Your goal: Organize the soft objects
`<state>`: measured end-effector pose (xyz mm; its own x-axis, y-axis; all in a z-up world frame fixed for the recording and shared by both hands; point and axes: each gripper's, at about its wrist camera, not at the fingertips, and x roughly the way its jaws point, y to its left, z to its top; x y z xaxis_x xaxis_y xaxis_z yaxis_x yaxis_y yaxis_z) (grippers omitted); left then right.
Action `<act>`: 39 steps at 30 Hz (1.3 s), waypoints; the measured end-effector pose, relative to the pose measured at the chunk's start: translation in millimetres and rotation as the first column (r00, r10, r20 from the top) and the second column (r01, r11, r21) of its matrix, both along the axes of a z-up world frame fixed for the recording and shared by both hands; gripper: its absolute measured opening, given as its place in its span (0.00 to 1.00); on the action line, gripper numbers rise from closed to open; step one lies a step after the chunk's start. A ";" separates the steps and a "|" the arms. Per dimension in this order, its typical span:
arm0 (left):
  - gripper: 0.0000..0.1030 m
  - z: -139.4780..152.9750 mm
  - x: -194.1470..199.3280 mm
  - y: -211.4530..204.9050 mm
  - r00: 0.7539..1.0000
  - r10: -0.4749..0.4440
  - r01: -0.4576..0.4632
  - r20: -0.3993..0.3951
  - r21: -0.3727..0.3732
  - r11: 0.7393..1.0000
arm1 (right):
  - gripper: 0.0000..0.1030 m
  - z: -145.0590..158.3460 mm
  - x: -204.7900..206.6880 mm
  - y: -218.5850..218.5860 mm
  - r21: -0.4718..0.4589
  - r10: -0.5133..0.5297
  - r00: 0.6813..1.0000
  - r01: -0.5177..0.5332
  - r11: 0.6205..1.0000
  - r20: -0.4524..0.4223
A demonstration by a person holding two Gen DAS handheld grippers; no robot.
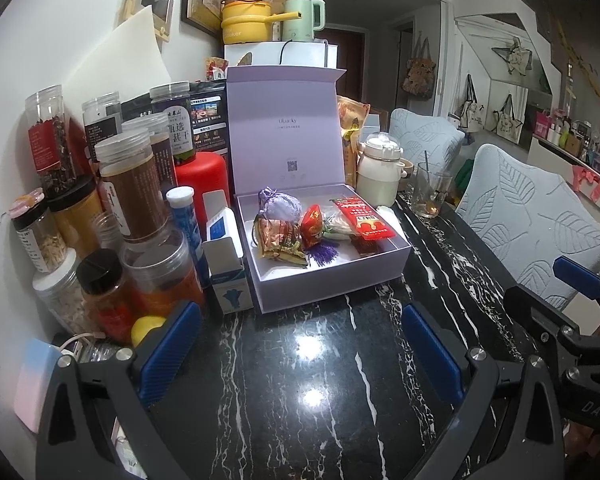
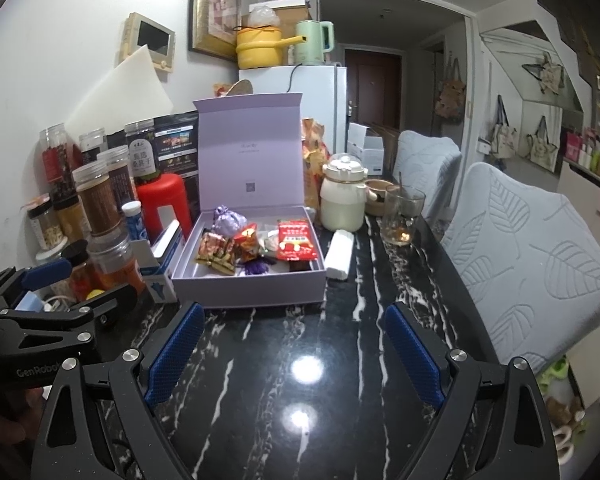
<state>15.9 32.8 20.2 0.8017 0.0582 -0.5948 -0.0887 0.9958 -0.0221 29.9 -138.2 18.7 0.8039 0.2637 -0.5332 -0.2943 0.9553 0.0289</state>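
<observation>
An open lilac gift box [image 1: 332, 276] [image 2: 252, 288] with its lid upright stands on the black marble table. In it lie a purple sachet [image 1: 280, 204] [image 2: 229, 219], a gold-brown snack pack [image 1: 282, 240] [image 2: 217, 252], a red-orange candy pack [image 1: 313, 222] [image 2: 247, 242], a red flat packet [image 1: 364, 218] [image 2: 296, 240] and a purple tassel [image 1: 325, 254] [image 2: 256, 268]. My left gripper [image 1: 300, 320] is open and empty, in front of the box. My right gripper [image 2: 294, 320] is open and empty, also in front of the box. A white soft roll [image 2: 339, 254] lies right of the box.
Several jars and bottles [image 1: 132, 192] [image 2: 100, 200] crowd the table's left side by the wall. A cream pot [image 1: 380, 172] [image 2: 344, 196] and a glass [image 1: 432, 194] [image 2: 402, 214] stand right of the box. Chairs with leaf-pattern covers [image 1: 532, 216] [image 2: 532, 256] line the right edge.
</observation>
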 end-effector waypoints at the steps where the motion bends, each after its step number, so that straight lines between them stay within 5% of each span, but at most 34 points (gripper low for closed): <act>1: 0.99 -0.1 -0.1 0.1 1.000 0.001 -0.001 -0.002 -0.001 1.000 | 0.90 0.1 -0.1 -0.1 0.000 0.000 1.000 0.000 1.000 0.000; 39: 0.99 3.7 -8.6 -3.0 1.000 0.003 -0.003 -0.011 0.038 0.999 | 0.91 -3.8 -4.2 -5.3 -0.035 -0.011 1.000 0.011 0.999 -0.011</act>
<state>7.2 29.8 24.0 0.7949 0.0832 -0.6011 -0.0917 0.9956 0.0166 25.7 -143.5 14.9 0.8008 0.2356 -0.5506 -0.2834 0.9590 -0.0018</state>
